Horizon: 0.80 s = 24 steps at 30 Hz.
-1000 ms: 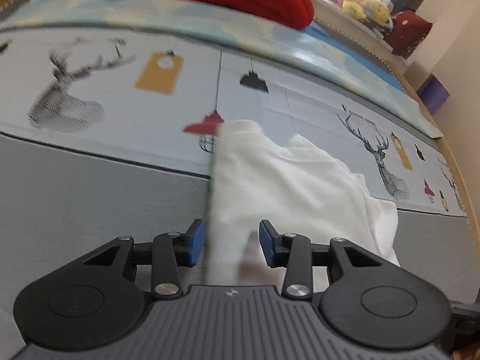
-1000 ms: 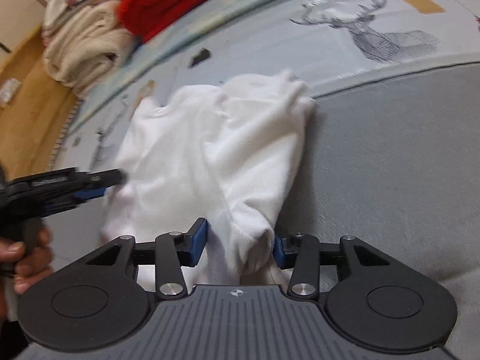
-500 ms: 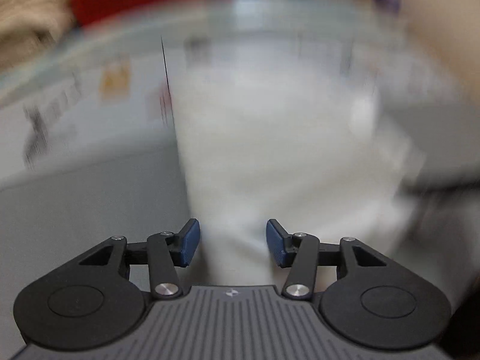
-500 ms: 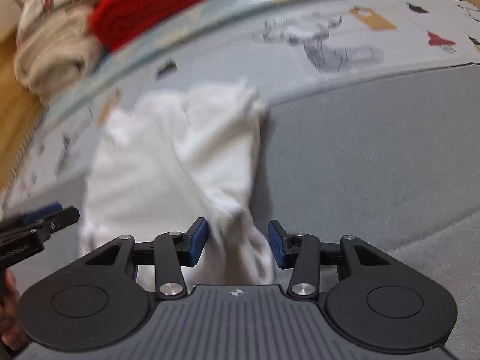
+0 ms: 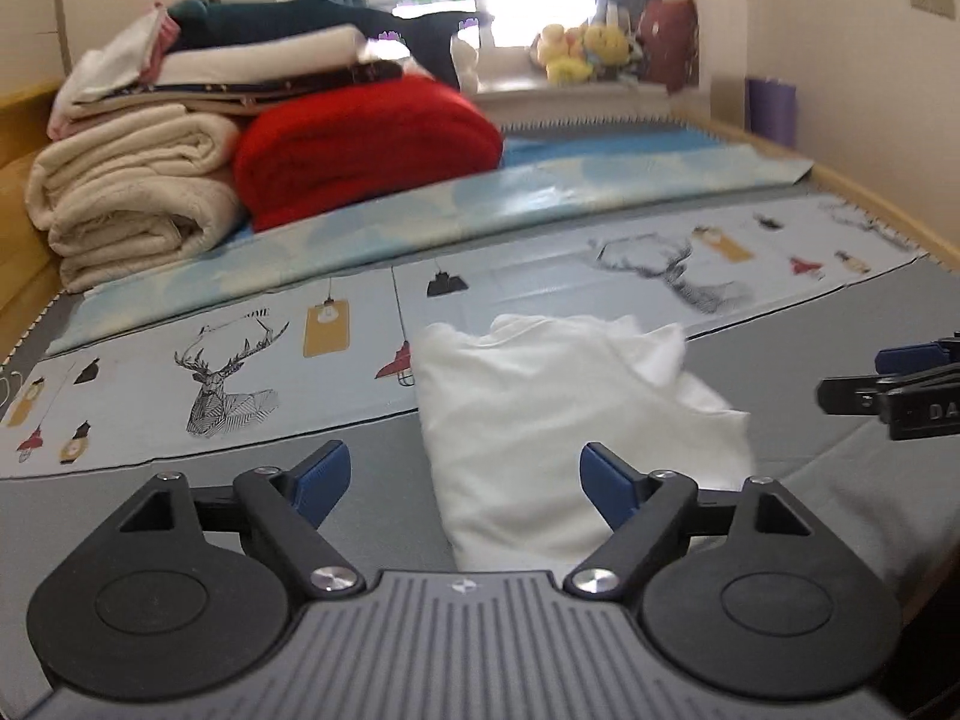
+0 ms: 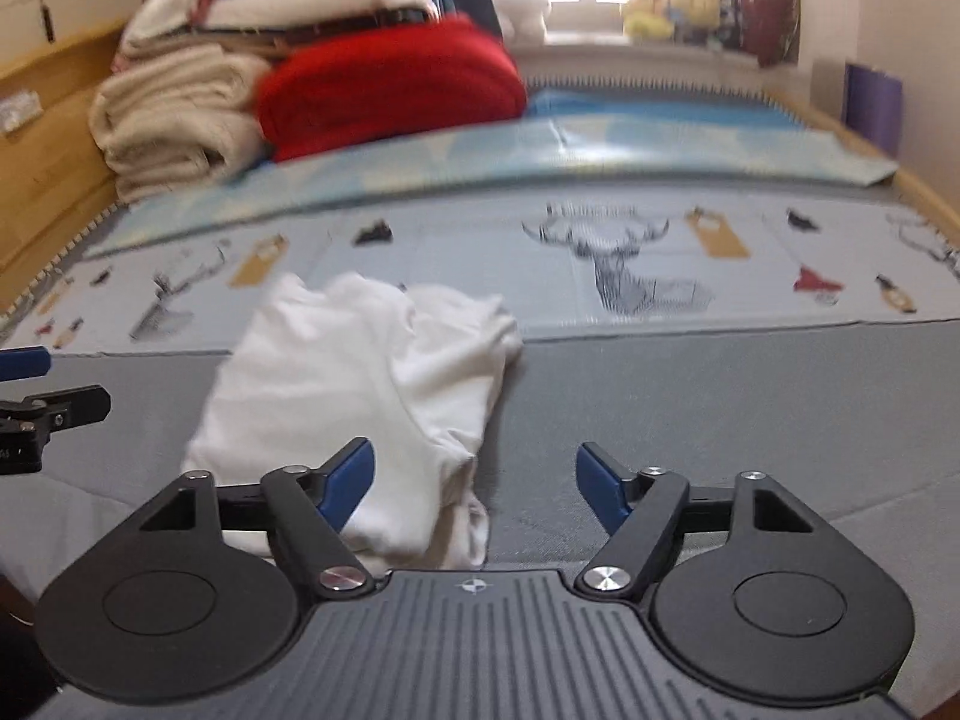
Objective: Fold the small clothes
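A small white garment [image 5: 558, 420] lies folded over in a loose bundle on the grey bed cover, partly on the printed deer mat. It also shows in the right wrist view [image 6: 360, 384]. My left gripper [image 5: 462, 477] is open and empty, raised just in front of the garment's near edge. My right gripper [image 6: 477, 483] is open and empty, with the garment's near right corner just ahead of its left finger. Each gripper shows at the edge of the other's view, the right one at the far right [image 5: 900, 390] and the left one at the far left [image 6: 36, 408].
A stack of folded cream blankets [image 5: 132, 192] and a red blanket [image 5: 366, 144] lie at the back left of the bed. A light blue sheet [image 5: 480, 204] runs across behind the deer mat [image 5: 240, 360]. Plush toys [image 5: 582, 51] sit on the windowsill. Wooden bed rails border both sides.
Both grippers have let go of the white garment, opened wider and pulled back and up. The garment now lies flat on the bed.
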{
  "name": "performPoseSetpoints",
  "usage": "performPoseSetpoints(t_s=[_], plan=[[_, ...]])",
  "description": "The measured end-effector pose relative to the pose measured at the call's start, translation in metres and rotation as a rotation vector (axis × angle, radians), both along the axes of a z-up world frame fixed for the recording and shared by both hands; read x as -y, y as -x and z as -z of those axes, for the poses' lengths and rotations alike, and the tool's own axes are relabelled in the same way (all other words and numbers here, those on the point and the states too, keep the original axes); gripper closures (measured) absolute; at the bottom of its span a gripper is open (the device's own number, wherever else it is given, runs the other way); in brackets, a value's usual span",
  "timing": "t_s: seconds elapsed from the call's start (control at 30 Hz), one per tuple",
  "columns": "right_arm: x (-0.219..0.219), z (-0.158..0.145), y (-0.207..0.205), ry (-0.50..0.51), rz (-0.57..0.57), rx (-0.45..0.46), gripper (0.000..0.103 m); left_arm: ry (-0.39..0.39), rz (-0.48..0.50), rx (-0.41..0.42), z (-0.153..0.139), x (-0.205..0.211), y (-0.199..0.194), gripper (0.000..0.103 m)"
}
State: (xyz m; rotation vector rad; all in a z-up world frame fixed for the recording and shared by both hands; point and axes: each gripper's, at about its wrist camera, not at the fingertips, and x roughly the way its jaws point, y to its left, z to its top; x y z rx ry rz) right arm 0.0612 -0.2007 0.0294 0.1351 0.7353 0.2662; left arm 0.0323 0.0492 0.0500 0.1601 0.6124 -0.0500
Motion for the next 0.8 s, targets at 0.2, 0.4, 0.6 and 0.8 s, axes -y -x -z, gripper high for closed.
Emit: performPoseSetpoints(t_s=[0.2,0.4,0.6,0.8], plan=[[-0.001,-0.024,0.052,0.017,0.036,0.099,0.012,0.136,-0.084,-0.083,0.000,0.012,0.042,0.010],[-0.002,-0.021,0.068,0.001,0.081,0.079,0.010,0.083,-0.151,-0.108,0.022,0.016,0.043,0.010],[-0.013,-0.013,0.061,0.040,0.063,0.062,0.011,0.089,-0.194,-0.152,0.048,0.008,0.019,0.010],[-0.021,-0.007,0.062,0.041,0.048,0.061,0.015,0.088,-0.195,-0.166,0.053,0.012,0.011,0.010]])
